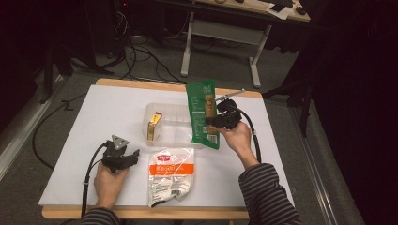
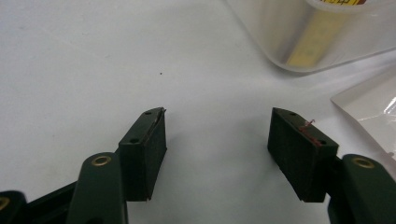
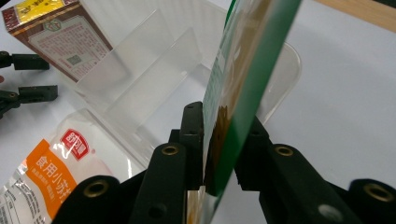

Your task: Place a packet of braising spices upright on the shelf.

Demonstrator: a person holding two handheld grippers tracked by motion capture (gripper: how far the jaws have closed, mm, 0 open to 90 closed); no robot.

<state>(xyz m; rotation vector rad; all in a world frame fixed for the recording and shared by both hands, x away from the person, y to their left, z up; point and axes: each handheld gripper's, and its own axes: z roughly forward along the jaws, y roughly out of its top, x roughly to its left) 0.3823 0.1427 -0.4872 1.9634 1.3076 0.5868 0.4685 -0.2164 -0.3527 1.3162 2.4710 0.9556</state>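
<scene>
While both hands sit over the white bench [image 1: 117, 112], entries read as follows.

Right hand-held gripper [image 1: 213, 123]: black, two-jawed, held level above the near right edge of the clear tray; its jaws stand on either side of the green packet, and in the right gripper view [image 3: 219, 154] the left pad lies against the packet face while a narrow gap shows at the right pad. Grip looks slack; whether it clamps the packet I cannot tell.

Green packet [image 1: 202, 112]: flat, glossy film pouch, long and rectangular, standing on edge between the right jaws and rising away from them; brown contents show through a window strip [image 3: 243, 93]. Lower end hangs just past the tray's near rim.

Clear tray [image 1: 176, 133]: thin transparent plastic, rounded corners, shallow walls, moulded ridges; directly ahead of the right jaws.

Small carton [image 1: 154, 125]: brown and yellow printed cardboard box, standing in the tray's far-left part as seen from the right jaws [image 3: 56, 37].

Left hand-held gripper [image 1: 123, 157]: released, matt black ribbed pads [image 2: 147, 149] wide apart with bare bench between them; grey three-cornered plate on top.

White pouch [image 1: 171, 176]: crinkled soft plastic, orange band, lying flat just beside the left gripper's right jaw, near the tray's front wall.
</scene>
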